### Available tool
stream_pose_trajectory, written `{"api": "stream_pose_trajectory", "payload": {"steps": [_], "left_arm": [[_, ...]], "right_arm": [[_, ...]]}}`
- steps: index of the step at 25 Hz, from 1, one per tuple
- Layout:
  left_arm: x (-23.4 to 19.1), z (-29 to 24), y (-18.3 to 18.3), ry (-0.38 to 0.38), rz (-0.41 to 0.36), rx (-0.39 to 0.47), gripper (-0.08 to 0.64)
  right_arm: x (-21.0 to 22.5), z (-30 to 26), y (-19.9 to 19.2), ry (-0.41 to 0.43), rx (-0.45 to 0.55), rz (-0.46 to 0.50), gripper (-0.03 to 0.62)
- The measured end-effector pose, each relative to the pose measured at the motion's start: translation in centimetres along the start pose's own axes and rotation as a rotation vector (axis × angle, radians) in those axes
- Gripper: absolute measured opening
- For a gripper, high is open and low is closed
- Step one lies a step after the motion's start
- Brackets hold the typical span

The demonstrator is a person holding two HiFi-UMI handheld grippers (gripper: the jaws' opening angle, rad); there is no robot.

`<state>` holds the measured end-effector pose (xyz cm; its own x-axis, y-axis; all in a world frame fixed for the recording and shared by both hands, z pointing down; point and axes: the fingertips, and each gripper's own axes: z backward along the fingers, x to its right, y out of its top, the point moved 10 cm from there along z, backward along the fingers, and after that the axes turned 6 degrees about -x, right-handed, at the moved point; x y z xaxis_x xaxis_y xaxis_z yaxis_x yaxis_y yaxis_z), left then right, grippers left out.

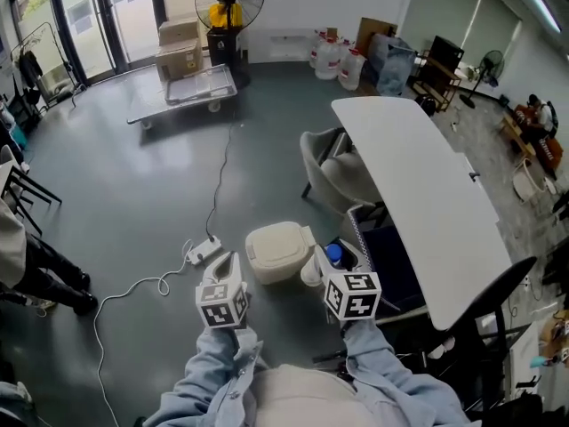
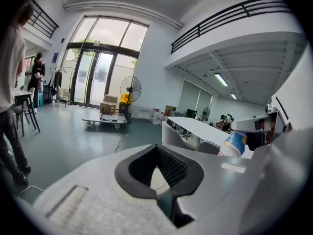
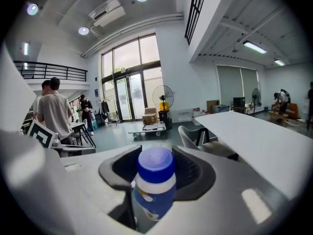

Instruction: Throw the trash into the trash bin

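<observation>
In the head view a cream trash bin (image 1: 276, 252) with its lid down stands on the grey floor just ahead of both grippers. My right gripper (image 1: 331, 258) is shut on a small white bottle with a blue cap (image 1: 333, 254), right of the bin and beside the table. From the right gripper view the bottle (image 3: 155, 180) stands upright between the black pads (image 3: 193, 173). My left gripper (image 1: 230, 263) hovers left of the bin. Its jaws (image 2: 159, 170) stand nearly together, with only a pale sliver showing in the gap. The left gripper view also catches the bottle (image 2: 234, 143) at the right.
A long white table (image 1: 427, 194) runs along the right, a dark crate (image 1: 391, 261) under it. A grey chair (image 1: 329, 163) stands beyond the bin. A power strip with cable (image 1: 203, 253) lies on the floor at left. A person's legs (image 1: 40, 274) are at the far left.
</observation>
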<state>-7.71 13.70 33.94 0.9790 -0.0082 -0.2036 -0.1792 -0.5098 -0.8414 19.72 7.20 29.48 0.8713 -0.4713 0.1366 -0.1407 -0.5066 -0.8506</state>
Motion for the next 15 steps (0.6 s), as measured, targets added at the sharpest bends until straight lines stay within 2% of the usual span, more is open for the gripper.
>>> {"api": "stream_pose_trajectory", "payload": {"steps": [9,15], "left_arm": [[-8.6,-9.1,6.4,-0.066,-0.013,-0.026,0.009],[-12.9,-13.7,9.3,-0.109,-0.056,-0.066,0.009]], "right_arm": [[-2.3,-8.7,4.9,-0.105,0.008,-0.047,0.195],[-2.8,-14.3,7.6,-0.160,0.020,-0.113,0.195]]}}
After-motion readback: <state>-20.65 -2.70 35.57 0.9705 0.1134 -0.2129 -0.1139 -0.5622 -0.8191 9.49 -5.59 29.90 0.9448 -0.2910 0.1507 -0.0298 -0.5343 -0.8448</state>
